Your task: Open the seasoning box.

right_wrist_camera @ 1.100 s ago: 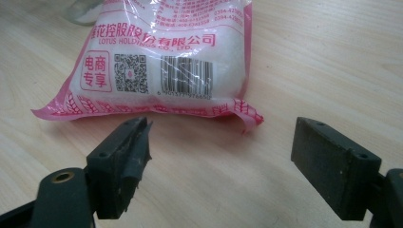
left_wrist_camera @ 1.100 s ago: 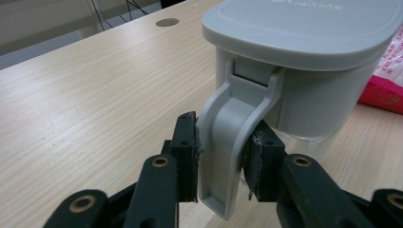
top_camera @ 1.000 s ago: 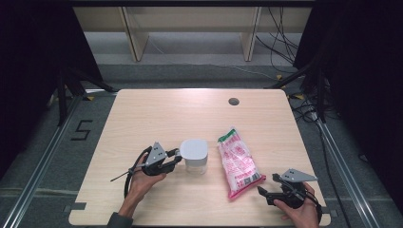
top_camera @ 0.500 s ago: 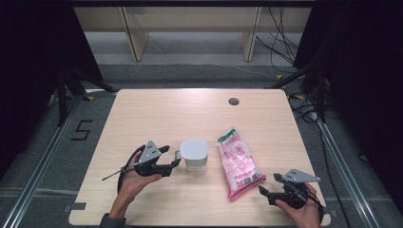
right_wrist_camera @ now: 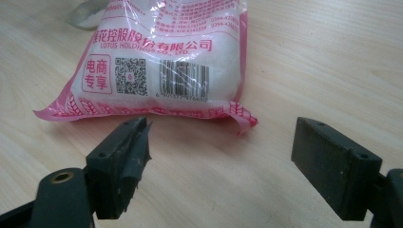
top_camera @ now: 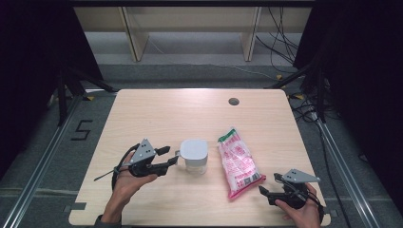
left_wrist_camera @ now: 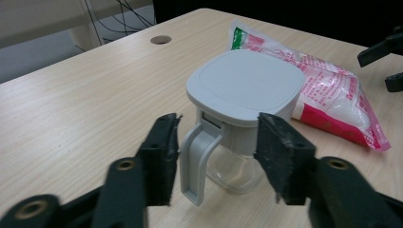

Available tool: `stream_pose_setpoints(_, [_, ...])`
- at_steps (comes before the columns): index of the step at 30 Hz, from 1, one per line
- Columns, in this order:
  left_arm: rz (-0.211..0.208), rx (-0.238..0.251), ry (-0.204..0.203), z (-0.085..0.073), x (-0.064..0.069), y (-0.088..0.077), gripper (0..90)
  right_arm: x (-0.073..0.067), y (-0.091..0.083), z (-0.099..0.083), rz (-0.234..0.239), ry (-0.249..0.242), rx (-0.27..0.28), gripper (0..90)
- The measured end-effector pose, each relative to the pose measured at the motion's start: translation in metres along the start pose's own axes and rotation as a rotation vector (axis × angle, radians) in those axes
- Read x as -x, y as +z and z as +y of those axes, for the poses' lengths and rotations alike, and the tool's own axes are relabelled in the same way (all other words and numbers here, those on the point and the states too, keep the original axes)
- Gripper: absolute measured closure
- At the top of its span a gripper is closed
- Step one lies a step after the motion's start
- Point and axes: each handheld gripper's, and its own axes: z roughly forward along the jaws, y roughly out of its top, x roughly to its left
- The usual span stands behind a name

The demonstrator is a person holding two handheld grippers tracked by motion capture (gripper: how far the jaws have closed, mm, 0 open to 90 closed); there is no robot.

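A clear jar with a square grey lid (top_camera: 194, 150) (left_wrist_camera: 244, 83) stands near the table's middle, its grey handle (left_wrist_camera: 197, 164) turned toward my left gripper (top_camera: 171, 156) (left_wrist_camera: 218, 128). In the left gripper view the handle sits between the two jaws with a gap on each side. The jaws have just been closing, and the pads do not press on it. A pink and white sealed bag (top_camera: 237, 161) (right_wrist_camera: 161, 61) lies right of the jar. My right gripper (top_camera: 269, 183) (right_wrist_camera: 221, 137) rests open just short of the bag's bottom seam, with nothing between its jaws.
A round cable hole (top_camera: 233, 101) lies at the back of the wooden table (top_camera: 157, 114). Dark stands and cables flank the table on the floor, and wooden shelf legs stand behind it.
My left gripper has drawn back a little to the left of the jar and risen slightly. Jar, bag and right gripper have stayed put.
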Motion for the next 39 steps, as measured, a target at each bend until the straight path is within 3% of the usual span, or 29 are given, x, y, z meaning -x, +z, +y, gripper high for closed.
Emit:
stream_pose_setpoints(3, [0.005, 0.014, 0.027, 0.001, 0.001, 0.002, 71.9, -0.001, 0.000, 0.000, -0.001, -0.002, -0.009, 20.8])
stream_pose_setpoints(7, [0.021, 0.048, 0.006, 0.002, 0.003, 0.001, 82.6, 0.000, 0.000, -0.001, -0.001, 0.001, 0.001, 20.8])
stream_pose_setpoints(11, [0.014, 0.087, -0.017, 0.003, 0.004, 0.002, 87.7, 0.000, 0.000, 0.000, -0.006, 0.001, 0.002, 20.8])
stream_pose_setpoints(16, [0.015, 0.091, -0.040, 0.002, 0.000, 0.008, 88.7, -0.001, -0.001, 0.000, -0.007, -0.006, 0.001, 20.9])
stream_pose_setpoints(19, [0.010, 0.098, -0.050, 0.003, -0.002, 0.012, 88.5, -0.004, -0.004, -0.001, -0.012, 0.027, -0.010, 20.9])
stream_pose_setpoints(20, [0.003, 0.104, -0.057, 0.004, -0.002, 0.014, 88.5, -0.001, -0.004, -0.001, -0.014, 0.002, -0.001, 20.8])
stream_pose_setpoints(27, [-0.010, 0.091, -0.050, 0.005, -0.003, 0.022, 87.6, -0.004, -0.003, 0.001, -0.016, -0.010, 0.002, 20.9])
stream_pose_setpoints(33, [-0.015, 0.101, -0.070, 0.003, -0.007, 0.028, 87.3, -0.006, -0.003, 0.001, -0.018, -0.020, 0.006, 20.9])
stream_pose_setpoints(39, [-0.017, 0.099, -0.049, 0.005, -0.005, 0.031, 87.3, -0.005, -0.003, 0.002, -0.017, -0.019, 0.017, 20.9])
